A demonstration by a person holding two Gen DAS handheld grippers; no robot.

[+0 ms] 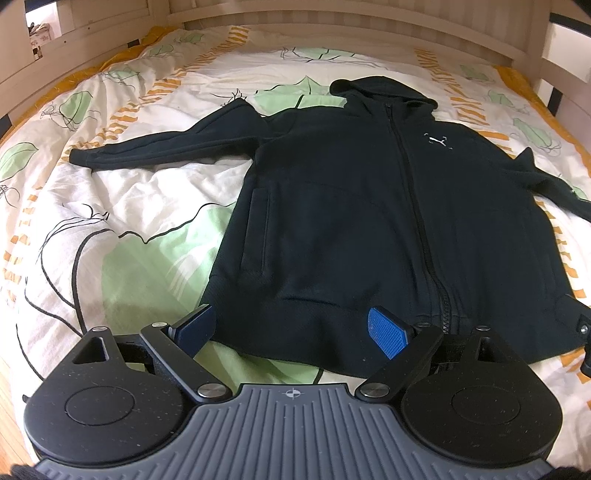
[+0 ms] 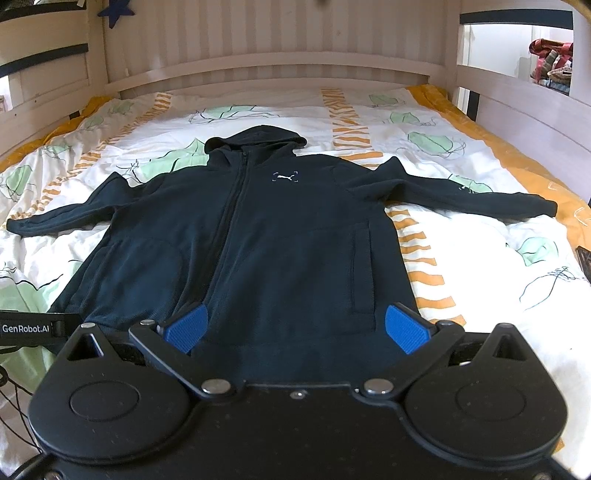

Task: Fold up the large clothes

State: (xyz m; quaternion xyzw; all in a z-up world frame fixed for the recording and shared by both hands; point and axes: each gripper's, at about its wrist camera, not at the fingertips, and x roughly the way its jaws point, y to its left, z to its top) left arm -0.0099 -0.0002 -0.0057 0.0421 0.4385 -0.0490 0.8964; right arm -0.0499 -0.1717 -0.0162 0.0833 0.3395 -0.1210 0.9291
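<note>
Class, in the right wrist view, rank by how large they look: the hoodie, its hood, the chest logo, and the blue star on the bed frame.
1. hoodie
2. hood
3. star, partly cut off and farther away, so its true size is unsure
4. logo
</note>
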